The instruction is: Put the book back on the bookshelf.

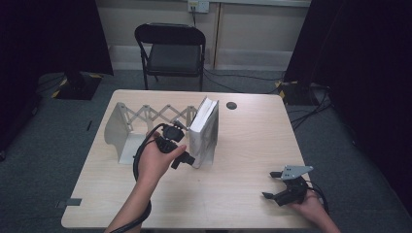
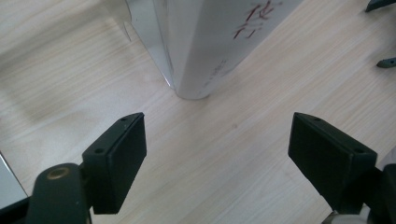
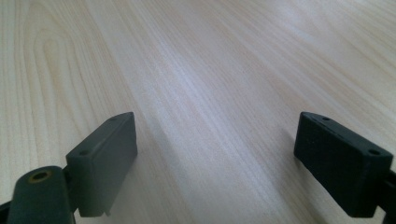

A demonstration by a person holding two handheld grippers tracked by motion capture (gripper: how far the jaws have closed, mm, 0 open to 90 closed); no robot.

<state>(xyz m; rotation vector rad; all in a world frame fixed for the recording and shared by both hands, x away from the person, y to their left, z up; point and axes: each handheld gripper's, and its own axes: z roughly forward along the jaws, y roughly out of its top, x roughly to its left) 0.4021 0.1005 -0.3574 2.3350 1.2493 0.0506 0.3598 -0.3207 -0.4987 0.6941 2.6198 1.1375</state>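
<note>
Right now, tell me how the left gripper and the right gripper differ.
The left gripper is lifted off the table and points at the white book standing in the rack; the right gripper sits low near the table's front edge, away from the book. The left gripper's jaws frame the book's bottom corner; the right gripper's jaws frame bare wood. Both are open, holding nothing.

White book point(image 1: 204, 132) upright on the table

Thick, pale cover, red characters on the spine point(image 2: 254, 21); stands on its bottom edge near the table's middle, leaning slightly left against the right end plate of a white expanding book rack point(image 1: 145, 116), spine toward the near side, page block facing up and far.
</note>
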